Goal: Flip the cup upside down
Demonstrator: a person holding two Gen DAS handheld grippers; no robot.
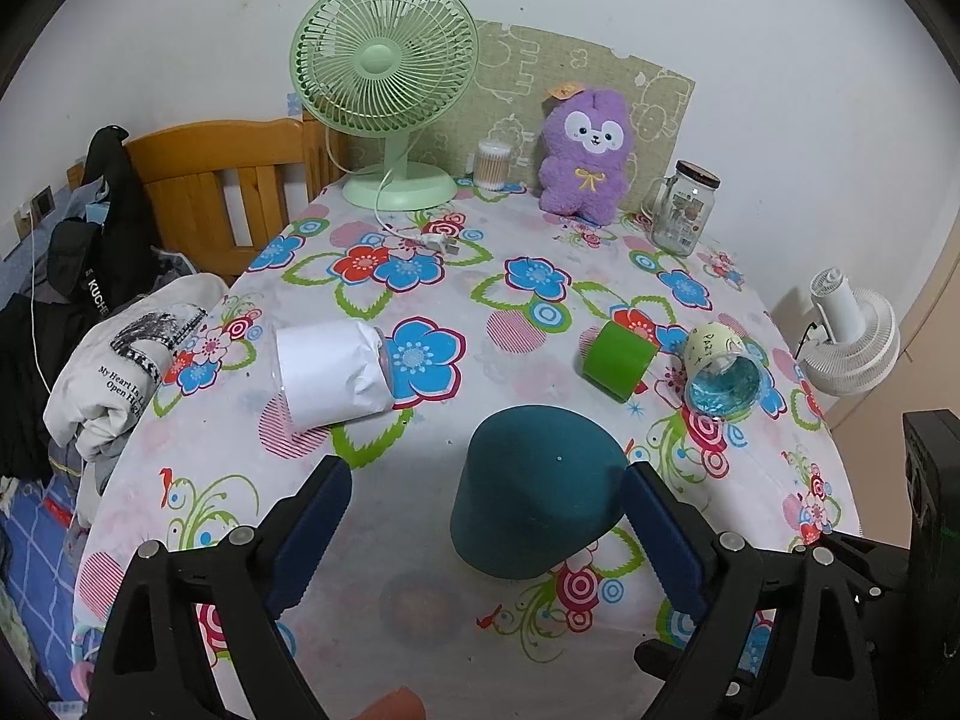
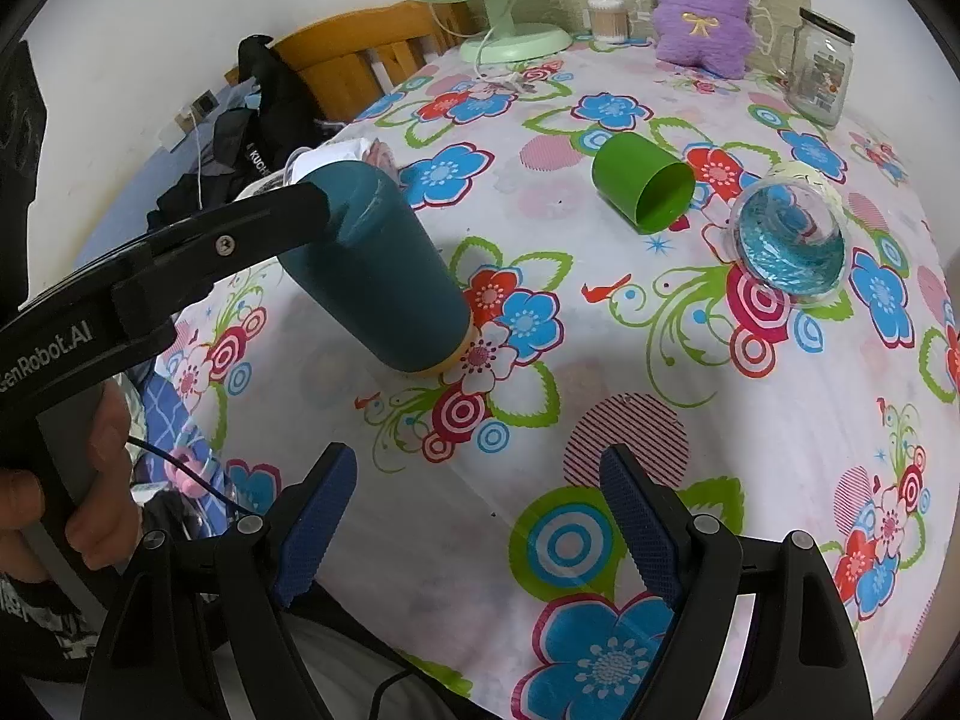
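Observation:
A dark teal cup (image 1: 534,492) stands upside down on the flowered tablecloth, mouth down, tilted a little; it also shows in the right wrist view (image 2: 384,276). My left gripper (image 1: 486,528) is open, its blue pads on either side of the cup; the right pad (image 1: 660,534) is next to the cup's side, the left pad is well apart. In the right wrist view one left finger (image 2: 240,234) lies against the cup's upper end. My right gripper (image 2: 474,522) is open and empty, low over the table's near edge.
A green cup (image 2: 645,183), a clear cup with blue inside (image 2: 789,240) and a white paper-wrapped cup (image 1: 333,369) lie on their sides. A green fan (image 1: 384,90), a purple plush (image 1: 585,156), a cotton-swab jar and a glass jar (image 1: 684,207) stand at the back. Clothes lie at left.

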